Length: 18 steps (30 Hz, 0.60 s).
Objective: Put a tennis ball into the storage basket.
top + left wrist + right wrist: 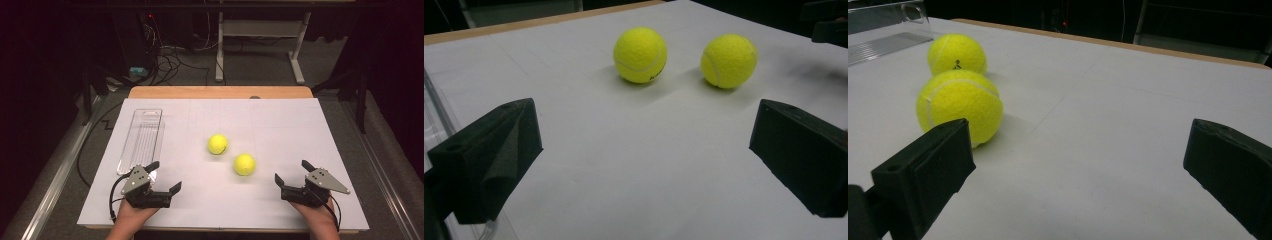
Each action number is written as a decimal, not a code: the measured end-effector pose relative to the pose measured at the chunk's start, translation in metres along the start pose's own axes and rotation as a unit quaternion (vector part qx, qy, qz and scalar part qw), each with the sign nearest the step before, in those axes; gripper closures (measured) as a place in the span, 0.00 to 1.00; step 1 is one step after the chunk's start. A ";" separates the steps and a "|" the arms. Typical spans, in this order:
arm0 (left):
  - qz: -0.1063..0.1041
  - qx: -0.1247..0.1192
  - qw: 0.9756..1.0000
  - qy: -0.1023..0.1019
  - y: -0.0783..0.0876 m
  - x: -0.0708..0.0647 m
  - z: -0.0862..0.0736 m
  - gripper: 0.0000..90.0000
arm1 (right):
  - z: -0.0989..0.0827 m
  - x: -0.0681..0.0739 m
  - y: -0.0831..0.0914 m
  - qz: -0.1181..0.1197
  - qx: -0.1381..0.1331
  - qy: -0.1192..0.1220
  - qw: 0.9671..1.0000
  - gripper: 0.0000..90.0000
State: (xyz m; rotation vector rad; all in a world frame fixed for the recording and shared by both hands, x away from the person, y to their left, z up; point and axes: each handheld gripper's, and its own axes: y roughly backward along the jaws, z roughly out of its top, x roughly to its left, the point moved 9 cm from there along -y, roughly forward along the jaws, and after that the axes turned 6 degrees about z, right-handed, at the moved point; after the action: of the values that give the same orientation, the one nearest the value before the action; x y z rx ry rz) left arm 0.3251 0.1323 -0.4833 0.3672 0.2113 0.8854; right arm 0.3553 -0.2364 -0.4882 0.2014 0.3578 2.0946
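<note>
Both grippers, left gripper point(165, 176) and right gripper point(291, 171), gape empty; the light, fuzzy, roll-prone tennis ball point(244, 164) at the right one's ten o'clock wants squeezing across its middle.

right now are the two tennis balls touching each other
Apart. The high view shows bare white table between the far tennis ball and the near tennis ball; the left gripper view shows the same gap.

- Clear plastic tray point(883, 30): cut off by the top and left edges of the right gripper view; a sliver at the left edge of the left gripper view.
- Near tennis ball point(959, 106): lower left hidden behind a black jaw in the right gripper view.
- Far tennis ball point(640, 54): printed mark too small to read.
- Right gripper point(829, 22): dark, cut off at the left gripper view's top right corner.
</note>
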 end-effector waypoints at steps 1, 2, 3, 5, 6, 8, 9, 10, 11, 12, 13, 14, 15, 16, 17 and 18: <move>-0.001 0.004 1.000 -0.002 -0.001 -0.002 0.000 0.02 | 0.000 0.000 0.000 0.000 0.000 0.000 1.000 0.00; -0.001 0.007 1.000 -0.004 -0.002 -0.003 -0.001 0.02 | 0.000 0.000 0.000 0.000 0.001 0.000 1.000 0.00; -0.003 0.011 1.000 -0.004 -0.003 -0.005 -0.002 0.02 | 0.000 0.000 0.000 0.000 0.002 0.000 1.000 0.00; -0.005 0.023 1.000 -0.013 -0.006 -0.009 -0.005 0.02 | 0.000 0.000 0.000 0.000 0.001 0.002 1.000 0.00; -0.006 0.029 0.999 -0.018 -0.007 -0.011 -0.007 0.02 | -0.001 0.000 0.000 0.000 0.002 0.002 1.000 0.00; -0.010 0.042 0.999 -0.029 -0.010 -0.016 -0.009 0.02 | -0.001 0.001 -0.001 0.002 0.002 0.001 1.000 0.00; -0.010 0.042 0.999 -0.029 -0.010 -0.016 -0.009 0.02 | -0.001 0.001 -0.001 0.002 0.002 0.001 1.000 0.00; -0.014 0.052 0.998 -0.035 -0.012 -0.020 -0.011 0.02 | -0.001 0.001 -0.001 0.002 0.003 0.002 1.000 0.00; -0.016 0.059 0.997 -0.041 -0.013 -0.022 -0.013 0.02 | -0.001 0.001 -0.001 0.002 0.003 0.002 1.000 0.00; -0.018 0.065 0.997 -0.043 -0.014 -0.024 -0.014 0.02 | -0.001 0.001 -0.001 0.002 0.003 0.003 1.000 0.00; -0.021 0.071 0.996 -0.044 -0.015 -0.026 -0.015 0.02 | -0.001 0.002 -0.001 0.003 0.003 0.004 1.000 0.00; -0.024 0.078 0.996 -0.047 -0.016 -0.028 -0.017 0.02 | -0.001 0.002 -0.001 0.003 0.003 0.004 1.000 0.00; -0.025 0.080 0.995 -0.046 -0.017 -0.030 -0.018 0.02 | -0.001 0.002 -0.002 0.003 0.003 0.004 1.000 0.00; -0.028 0.087 0.995 -0.050 -0.018 -0.031 -0.019 0.02 | -0.001 0.002 -0.002 0.003 0.003 0.005 1.000 0.00; -0.030 0.094 0.994 -0.051 -0.019 -0.032 -0.020 0.02 | -0.001 0.002 -0.002 0.004 0.005 0.003 1.000 0.00; -0.032 0.100 0.993 -0.050 -0.019 -0.034 -0.021 0.02 | -0.002 0.002 -0.002 0.004 0.005 0.004 1.000 0.00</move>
State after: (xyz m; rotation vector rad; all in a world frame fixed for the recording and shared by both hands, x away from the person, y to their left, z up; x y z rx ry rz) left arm 0.3111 0.0996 -0.5093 0.5862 0.2182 0.7834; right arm 0.3552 -0.2337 -0.4902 0.2020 0.3729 2.1021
